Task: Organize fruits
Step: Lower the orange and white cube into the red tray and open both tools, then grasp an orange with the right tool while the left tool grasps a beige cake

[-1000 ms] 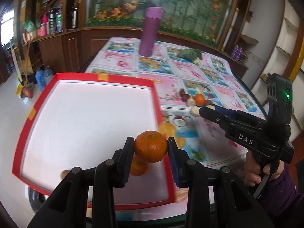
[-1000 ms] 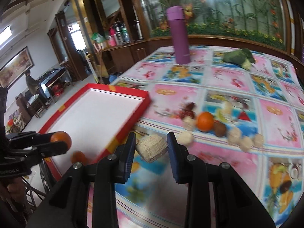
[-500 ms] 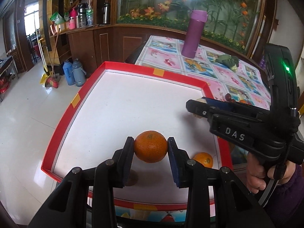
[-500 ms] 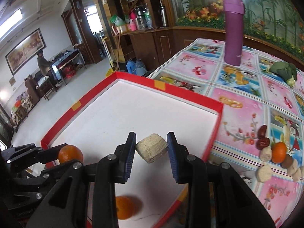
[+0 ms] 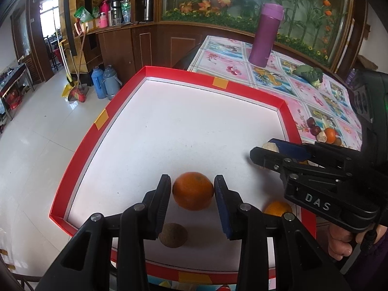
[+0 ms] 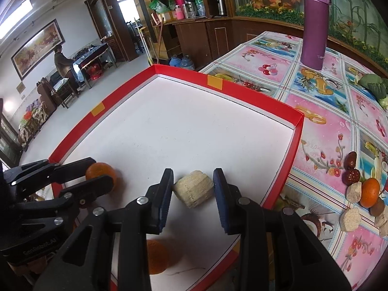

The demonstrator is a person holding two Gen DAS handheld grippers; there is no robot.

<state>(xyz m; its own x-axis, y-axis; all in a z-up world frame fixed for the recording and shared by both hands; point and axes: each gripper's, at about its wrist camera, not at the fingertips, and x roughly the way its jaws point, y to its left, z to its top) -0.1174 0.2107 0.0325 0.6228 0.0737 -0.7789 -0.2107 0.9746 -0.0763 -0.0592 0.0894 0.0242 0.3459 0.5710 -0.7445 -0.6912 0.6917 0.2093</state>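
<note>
both jaws loaded over the red tray

the left gripper (image 5: 192,191) jaws clamp an orange (image 5: 193,190); the right gripper (image 6: 193,189) jaws clamp a pale ridged chunk (image 6: 194,189), its long axis lying jaw to jaw. both hang over the red-rimmed tray (image 5: 219,83). below the jaws lie a second orange (image 6: 155,257) and a brown kiwi (image 5: 173,235). ahead, the white floor is bare to the far rim.

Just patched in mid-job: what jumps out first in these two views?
The big red-rimmed tray with its white floor fills both views. Over it, the left tongs clamp an orange and the right tongs clamp a pale ridged chunk. Behind, a purple flask stands upright on the flowered tablecloth.
</note>
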